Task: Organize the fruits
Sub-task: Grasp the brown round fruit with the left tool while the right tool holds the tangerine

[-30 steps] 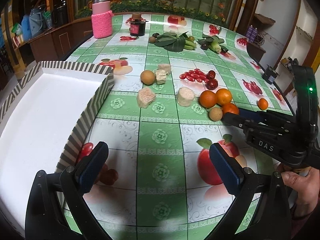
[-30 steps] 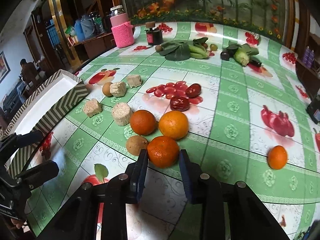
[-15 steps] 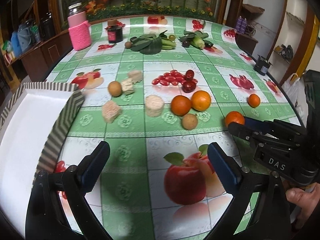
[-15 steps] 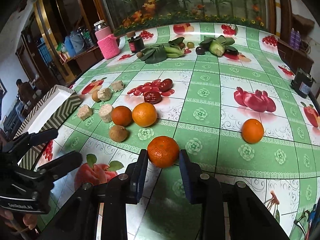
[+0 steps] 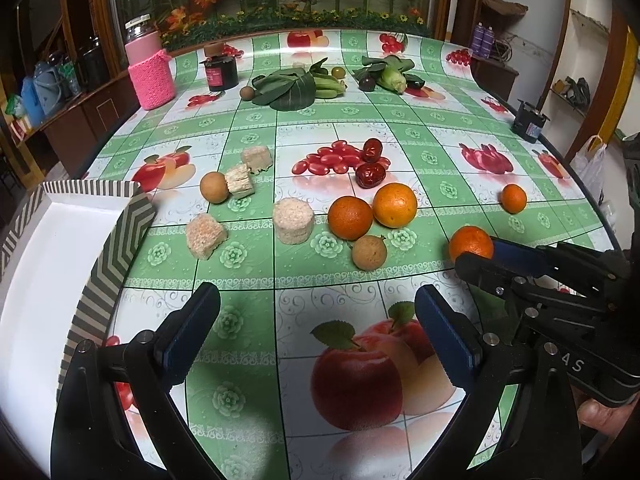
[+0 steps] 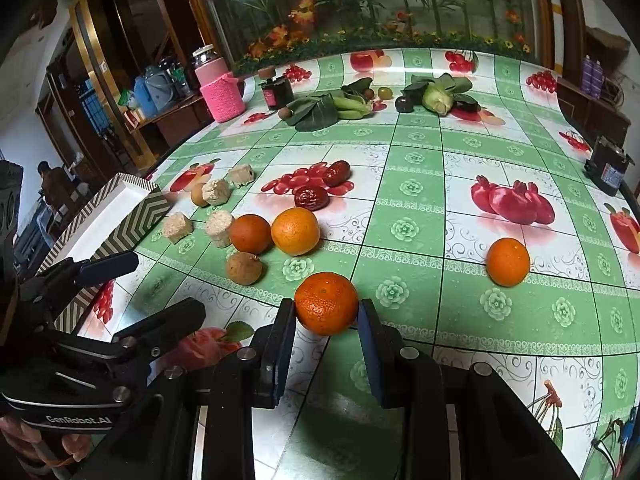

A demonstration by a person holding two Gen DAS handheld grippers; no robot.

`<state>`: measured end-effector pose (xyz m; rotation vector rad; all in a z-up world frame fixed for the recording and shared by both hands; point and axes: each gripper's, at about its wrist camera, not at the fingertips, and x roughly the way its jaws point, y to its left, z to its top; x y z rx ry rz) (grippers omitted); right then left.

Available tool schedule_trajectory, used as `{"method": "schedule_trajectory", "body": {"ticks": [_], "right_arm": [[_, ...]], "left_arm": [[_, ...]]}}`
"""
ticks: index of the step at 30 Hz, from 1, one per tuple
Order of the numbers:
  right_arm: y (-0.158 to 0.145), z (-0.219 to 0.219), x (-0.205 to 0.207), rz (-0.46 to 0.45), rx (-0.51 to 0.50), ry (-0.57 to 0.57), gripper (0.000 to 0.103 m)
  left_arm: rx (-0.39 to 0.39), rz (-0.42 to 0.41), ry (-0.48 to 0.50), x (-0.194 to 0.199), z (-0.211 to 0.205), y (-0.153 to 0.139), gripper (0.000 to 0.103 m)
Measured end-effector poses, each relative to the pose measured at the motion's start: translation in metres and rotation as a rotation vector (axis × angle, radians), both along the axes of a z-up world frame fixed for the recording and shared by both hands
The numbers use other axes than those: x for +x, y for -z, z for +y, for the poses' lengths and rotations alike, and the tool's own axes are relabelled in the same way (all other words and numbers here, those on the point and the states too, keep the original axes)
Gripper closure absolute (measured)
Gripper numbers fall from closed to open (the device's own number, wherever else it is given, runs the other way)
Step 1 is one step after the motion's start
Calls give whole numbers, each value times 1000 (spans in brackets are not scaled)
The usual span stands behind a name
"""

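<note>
Landmark: the white tray with the grey-striped cardboard rim [image 5: 104,264], at the near left corner of the desk [image 5: 248,364], itself covered in green-checked fruit-print oilcloth.
Left gripper [image 5: 316,336]: nearest item, just right of the tray; fingers spread wide, holding nothing, hovering over the cloth. Judged on standby.
Right gripper [image 6: 326,344]: well right of the tray; fingers closed on the round orange mandarin [image 6: 326,303], pads against both its sides. It appears lifted clear of the desk, judged ready for carrying to the tray.
Loose fruit: two larger oranges [image 5: 372,210] and a brown round fruit [image 5: 369,253], touching, beyond the left gripper, right of the tray.
Stray: one small orange [image 6: 508,262], far right of the tray, alone.
Beige cut blocks [image 5: 292,220]: just beyond the tray's far corner.
Red dates [image 5: 370,168]: farther back, right of the tray.
Far edge: pink knit-sleeved jar [image 5: 150,66], leafy greens [image 5: 288,88].
Tray contents: none visible.
</note>
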<state>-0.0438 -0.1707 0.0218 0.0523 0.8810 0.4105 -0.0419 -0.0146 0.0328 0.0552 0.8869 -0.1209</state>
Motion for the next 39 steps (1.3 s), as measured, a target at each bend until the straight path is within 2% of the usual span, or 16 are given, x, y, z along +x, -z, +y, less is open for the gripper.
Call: {"method": "schedule_trajectory", "body": {"ticks": [22, 28, 31, 34, 36, 38, 39], "right_arm": [[2, -8, 1, 2, 26, 8, 72], [1, -9, 1, 4, 36, 5, 72], [0, -10, 2, 2, 42, 3, 72], [1, -11, 2, 1, 51, 2, 72], [3, -10, 3, 6, 52, 1, 72], [5, -10, 4, 10, 52, 0, 72], [5, -10, 4, 12, 53, 0, 72]], "left_arm": [[6, 11, -26, 14, -4, 7, 4], [10, 13, -15, 20, -10, 8, 8], [17, 15, -3, 23, -15, 9, 15], [30, 25, 8, 28, -21, 13, 31], [27, 34, 15, 31, -23, 15, 34], [25, 42, 16, 33, -25, 18, 51], [19, 48, 20, 34, -25, 19, 54]]}}
